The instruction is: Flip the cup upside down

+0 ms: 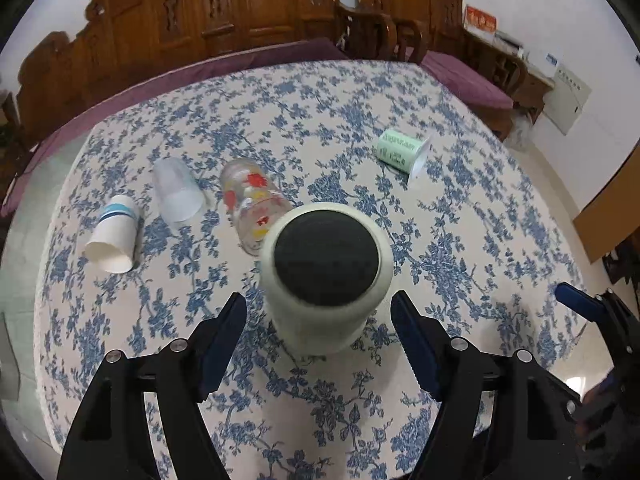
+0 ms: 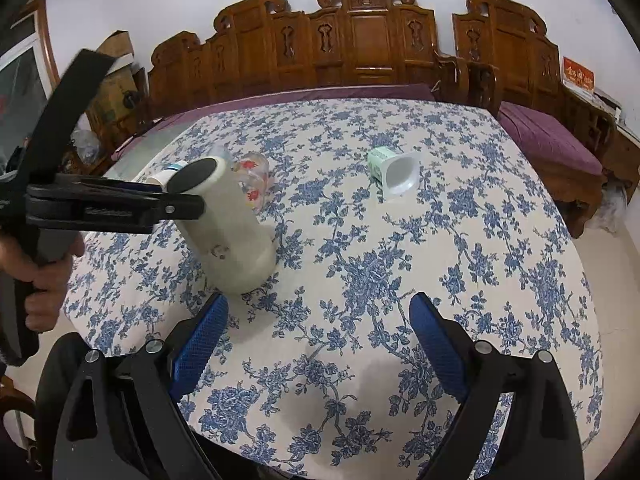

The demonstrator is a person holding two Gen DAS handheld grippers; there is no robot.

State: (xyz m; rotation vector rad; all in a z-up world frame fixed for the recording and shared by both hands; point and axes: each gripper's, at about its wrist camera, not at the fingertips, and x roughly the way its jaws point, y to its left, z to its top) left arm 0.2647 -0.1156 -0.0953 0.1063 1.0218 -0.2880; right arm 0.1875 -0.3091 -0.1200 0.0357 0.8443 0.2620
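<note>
A cream cup [image 1: 326,276] with a black base stands upside down on the floral tablecloth [image 1: 460,264], mouth on the cloth. My left gripper [image 1: 320,308] is open, its jaws on either side of the cup, apart from it. In the right wrist view the cup [image 2: 230,232] leans slightly and the left gripper's finger [image 2: 120,202] runs beside its top. My right gripper [image 2: 316,312] is open and empty, just right of the cup's foot.
Lying on their sides: a white paper cup [image 1: 114,236], a clear plastic cup [image 1: 176,192], a printed glass [image 1: 252,204] and a green cup [image 1: 404,152], which also shows in the right wrist view [image 2: 394,172]. A carved wooden bench [image 2: 360,40] stands behind.
</note>
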